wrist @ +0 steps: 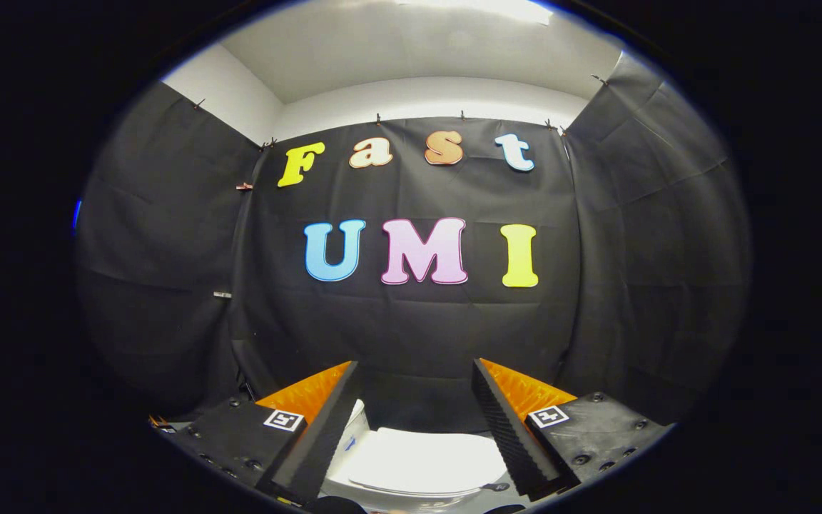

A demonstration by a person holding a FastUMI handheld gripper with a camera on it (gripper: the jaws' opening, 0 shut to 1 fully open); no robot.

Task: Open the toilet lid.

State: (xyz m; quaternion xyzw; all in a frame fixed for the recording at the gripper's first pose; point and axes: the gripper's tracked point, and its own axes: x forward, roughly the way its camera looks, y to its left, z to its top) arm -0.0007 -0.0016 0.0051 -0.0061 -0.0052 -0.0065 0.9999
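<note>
A white toilet [418,464] sits low between and below my fingers, its lid [425,457] lying flat and closed. My gripper [418,375] is held well above it, open, with a wide gap between the fingertips and nothing in it. The fingers point toward the booth's back wall, above the toilet's far end. The toilet's front part is hidden below the fingers.
Black cloth walls [411,321] enclose the booth at the back and on both sides. A white ceiling [418,50] shows above. A small dark round thing [498,487] lies on the toilet beside the lid's right edge.
</note>
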